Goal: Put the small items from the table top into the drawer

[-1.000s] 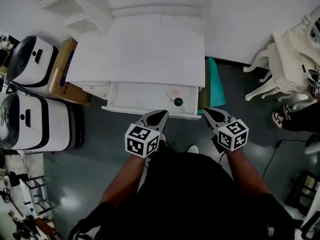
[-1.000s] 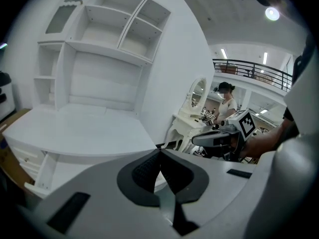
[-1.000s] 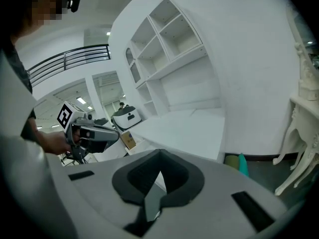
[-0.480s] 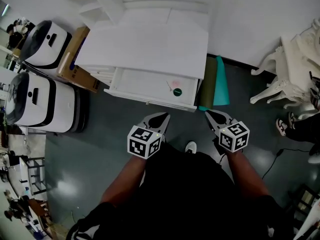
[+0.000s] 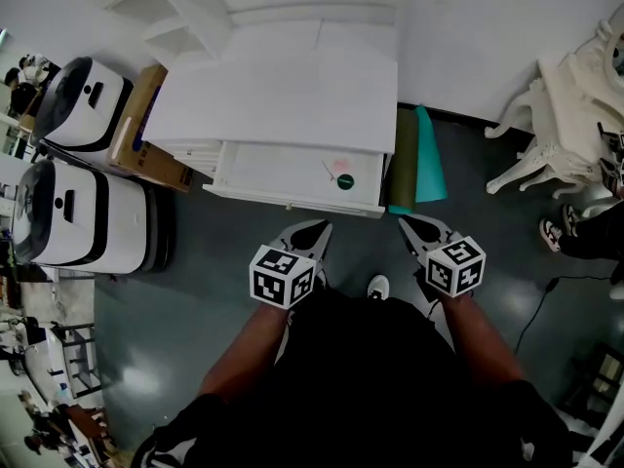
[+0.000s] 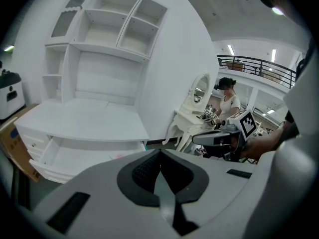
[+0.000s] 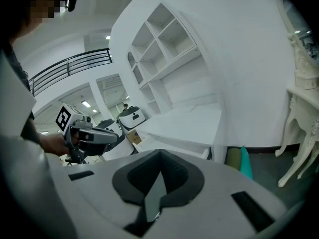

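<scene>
Plainly, left claw (image 5: 304, 232) and right claw (image 5: 421, 230) hang closed, empty, near the open drawer (image 5: 283, 199); stepping forward could knock it.

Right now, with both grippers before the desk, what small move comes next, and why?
Probably move the right gripper forward to the front of the open drawer, to push it shut. The table top looks bare, a pink item and a green disc lie in the drawer, and the left gripper and the right are shut, empty.

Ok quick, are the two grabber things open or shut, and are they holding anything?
Left grey gripper: shut, holding nothing.
Right grey gripper: shut, holding nothing.
</scene>
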